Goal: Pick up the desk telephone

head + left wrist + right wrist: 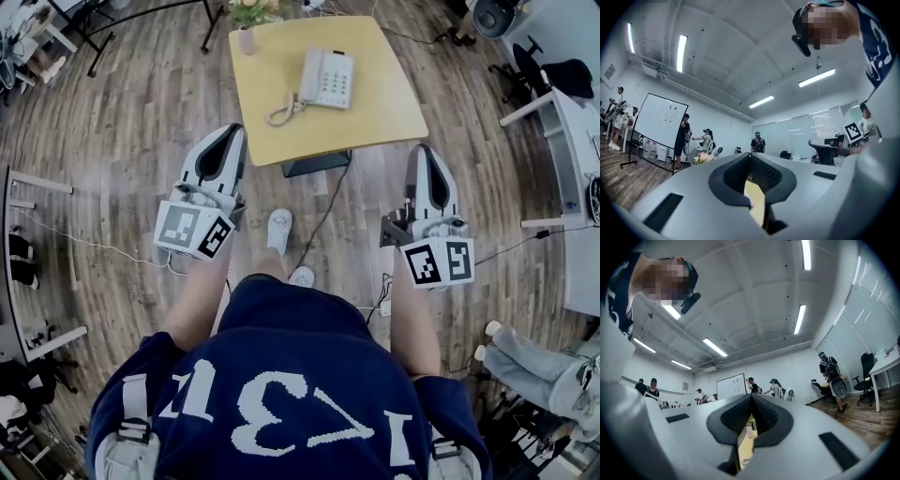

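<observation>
The square pale wooden table (394, 122) sits out ahead. The grey left gripper (232, 133) hovers just off the table's near-left corner, jaws pressed together on nothing. The grey right gripper (424, 150) hangs off the near-right corner, likewise closed and empty. And the white push-button desk telephone (326, 79) lies on the table's far half, well apart from both grippers.

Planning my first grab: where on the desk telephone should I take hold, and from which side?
Likely the handset, a narrow bar lying along the telephone's left edge. Come from above with the left tool, clear of the coiled cord at its near end.
</observation>
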`<act>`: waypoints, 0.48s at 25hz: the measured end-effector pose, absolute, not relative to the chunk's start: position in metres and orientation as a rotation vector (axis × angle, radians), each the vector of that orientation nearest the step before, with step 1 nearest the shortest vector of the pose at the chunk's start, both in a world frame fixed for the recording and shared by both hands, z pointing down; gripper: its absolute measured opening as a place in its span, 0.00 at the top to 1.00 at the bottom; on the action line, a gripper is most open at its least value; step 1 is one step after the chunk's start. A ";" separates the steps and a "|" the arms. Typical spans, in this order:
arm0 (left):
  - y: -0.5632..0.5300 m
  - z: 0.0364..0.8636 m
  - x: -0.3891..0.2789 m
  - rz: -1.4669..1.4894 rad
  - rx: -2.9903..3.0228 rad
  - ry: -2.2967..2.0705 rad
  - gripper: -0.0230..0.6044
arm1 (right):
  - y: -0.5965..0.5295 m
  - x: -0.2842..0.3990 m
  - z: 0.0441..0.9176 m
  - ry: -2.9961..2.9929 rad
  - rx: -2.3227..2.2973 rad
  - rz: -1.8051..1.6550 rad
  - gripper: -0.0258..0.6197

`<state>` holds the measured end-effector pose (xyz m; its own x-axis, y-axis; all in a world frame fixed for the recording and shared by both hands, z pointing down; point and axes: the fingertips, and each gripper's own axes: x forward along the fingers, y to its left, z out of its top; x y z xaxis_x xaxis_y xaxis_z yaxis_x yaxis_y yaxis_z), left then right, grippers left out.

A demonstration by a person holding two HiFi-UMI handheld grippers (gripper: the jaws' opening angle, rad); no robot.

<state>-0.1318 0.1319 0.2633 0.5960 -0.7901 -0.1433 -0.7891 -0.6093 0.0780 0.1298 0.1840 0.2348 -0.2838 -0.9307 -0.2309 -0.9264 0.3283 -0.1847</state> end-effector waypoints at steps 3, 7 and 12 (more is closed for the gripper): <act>0.097 0.258 -0.125 -0.289 2.811 -1.368 0.93 | 0.156 0.137 0.228 2.307 -1.687 0.016 0.92; 0.045 0.251 -0.125 -0.308 2.831 -1.335 0.93 | 0.109 0.139 0.217 2.274 -1.717 0.042 0.92; -0.018 0.237 -0.131 -0.368 2.878 -1.271 0.93 | 0.057 0.133 0.207 2.235 -1.768 0.085 0.92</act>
<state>-0.1309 -0.0182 0.2374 0.6508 -0.7261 -0.2219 -0.7322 -0.6775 0.0694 0.1330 0.0571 0.2073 -0.2049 -0.9434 -0.2609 -0.9605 0.2450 -0.1317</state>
